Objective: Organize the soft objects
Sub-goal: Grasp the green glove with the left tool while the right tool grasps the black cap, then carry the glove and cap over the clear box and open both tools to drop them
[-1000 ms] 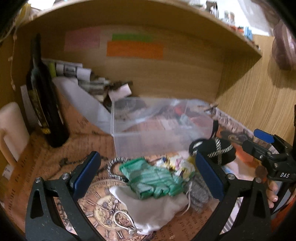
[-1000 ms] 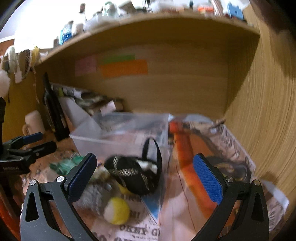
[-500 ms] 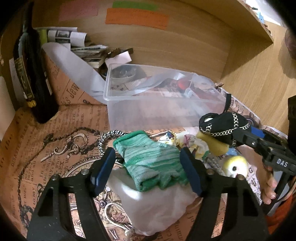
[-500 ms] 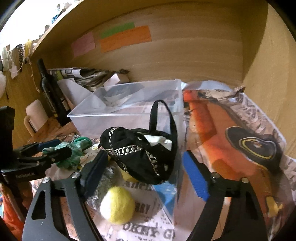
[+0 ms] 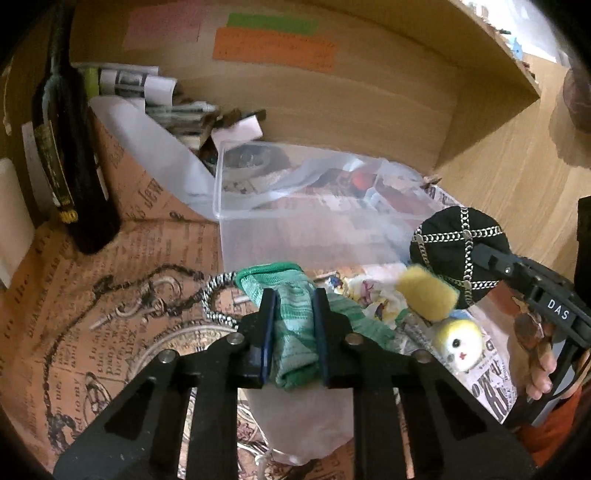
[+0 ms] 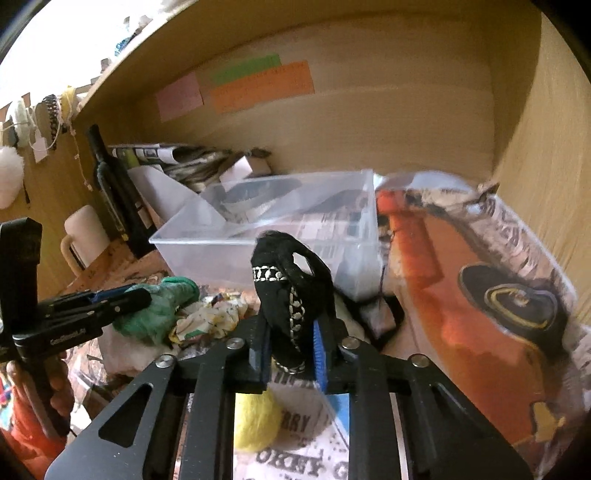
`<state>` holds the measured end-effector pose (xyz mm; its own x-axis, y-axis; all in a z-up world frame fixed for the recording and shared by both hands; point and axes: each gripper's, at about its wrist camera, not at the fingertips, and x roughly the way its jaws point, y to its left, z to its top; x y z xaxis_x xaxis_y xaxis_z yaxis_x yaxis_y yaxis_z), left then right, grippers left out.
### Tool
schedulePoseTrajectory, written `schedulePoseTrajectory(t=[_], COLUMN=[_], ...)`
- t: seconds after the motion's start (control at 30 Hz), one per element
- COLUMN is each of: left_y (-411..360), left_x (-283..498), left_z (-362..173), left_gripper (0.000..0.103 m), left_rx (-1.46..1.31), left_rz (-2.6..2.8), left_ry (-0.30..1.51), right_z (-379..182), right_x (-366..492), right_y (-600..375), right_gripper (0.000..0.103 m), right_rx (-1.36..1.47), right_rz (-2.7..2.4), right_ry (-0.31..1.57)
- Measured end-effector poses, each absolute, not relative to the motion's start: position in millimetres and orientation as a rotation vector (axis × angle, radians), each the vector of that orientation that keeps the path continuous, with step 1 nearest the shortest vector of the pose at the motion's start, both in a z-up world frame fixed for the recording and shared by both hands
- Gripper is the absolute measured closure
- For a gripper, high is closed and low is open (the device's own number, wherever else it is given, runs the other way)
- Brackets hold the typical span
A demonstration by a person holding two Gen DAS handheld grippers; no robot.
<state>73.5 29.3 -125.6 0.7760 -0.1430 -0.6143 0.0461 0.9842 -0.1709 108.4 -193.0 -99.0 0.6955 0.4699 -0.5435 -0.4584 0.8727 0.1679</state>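
Green-and-white striped knit cloth (image 5: 295, 325); black fabric pouch (image 5: 458, 251) crossed by silver chain trim; yellow felt ball (image 6: 255, 421); pale yellow felt chick (image 5: 458, 339) with white face; clear plastic bin (image 5: 314, 221); dark bottle (image 5: 70, 155) with gold label; orange (image 5: 273, 50), green (image 5: 271, 24) and pink (image 5: 162, 26) paper notes; blue gripper pads (image 6: 320, 354).

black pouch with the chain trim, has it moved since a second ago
Yes. The black pouch sat low in front of the clear bin; now the right gripper has shut on it and raised it against the bin's front wall.
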Motion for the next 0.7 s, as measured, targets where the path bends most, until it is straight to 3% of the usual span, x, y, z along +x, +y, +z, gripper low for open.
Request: schedulePoseTrajectory(t=[0.7], left_y=[33.9], left_x=[91.3], left_z=[-51.8], left_gripper=[0.087], left_rx=[-0.104], left_rz=[-0.113], left_ry=[0.459], right_z=[-48.9], right_x=[112.9], right_y=[-185.0], right_gripper=[0.089], right_rx=[-0.038], right_rz=[0.519], right_ry=[0.417])
